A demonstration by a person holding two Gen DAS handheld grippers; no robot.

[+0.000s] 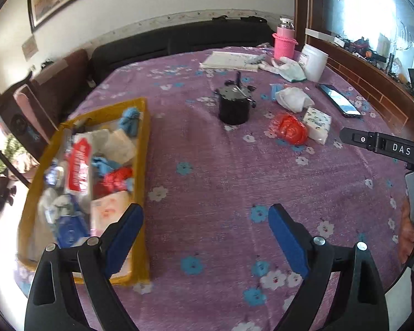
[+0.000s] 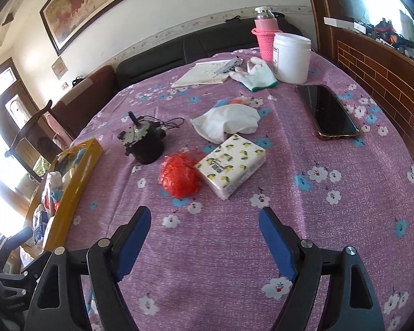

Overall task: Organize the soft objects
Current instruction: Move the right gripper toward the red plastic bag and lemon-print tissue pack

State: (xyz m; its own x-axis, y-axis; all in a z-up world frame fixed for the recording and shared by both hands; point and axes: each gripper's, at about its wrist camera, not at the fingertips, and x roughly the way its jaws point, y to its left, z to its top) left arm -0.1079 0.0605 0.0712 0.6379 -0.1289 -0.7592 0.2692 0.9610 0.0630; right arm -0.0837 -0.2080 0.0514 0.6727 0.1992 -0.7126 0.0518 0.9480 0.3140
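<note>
A yellow box [image 1: 142, 149] at the left of the purple flowered table holds several soft items: tissue packs, blue and red bags. It also shows in the right wrist view [image 2: 77, 184]. On the cloth lie a red plastic bag [image 2: 179, 176], a lemon-print tissue pack [image 2: 231, 162], a white cloth [image 2: 226, 121] and white gloves [image 2: 258, 75]. The same bag [image 1: 289, 128], pack [image 1: 317, 124] and cloth [image 1: 292, 98] show in the left wrist view. My left gripper [image 1: 205, 215] is open and empty beside the box. My right gripper [image 2: 204, 215] is open and empty, just short of the red bag.
A black motor-like cylinder [image 2: 146, 144] stands mid-table. A phone [image 2: 327, 111], a white jar [image 2: 291, 56], a pink bottle [image 2: 265, 37] and a notebook [image 2: 204, 73] sit at the far side. A dark sofa [image 1: 179, 38] lies behind the table.
</note>
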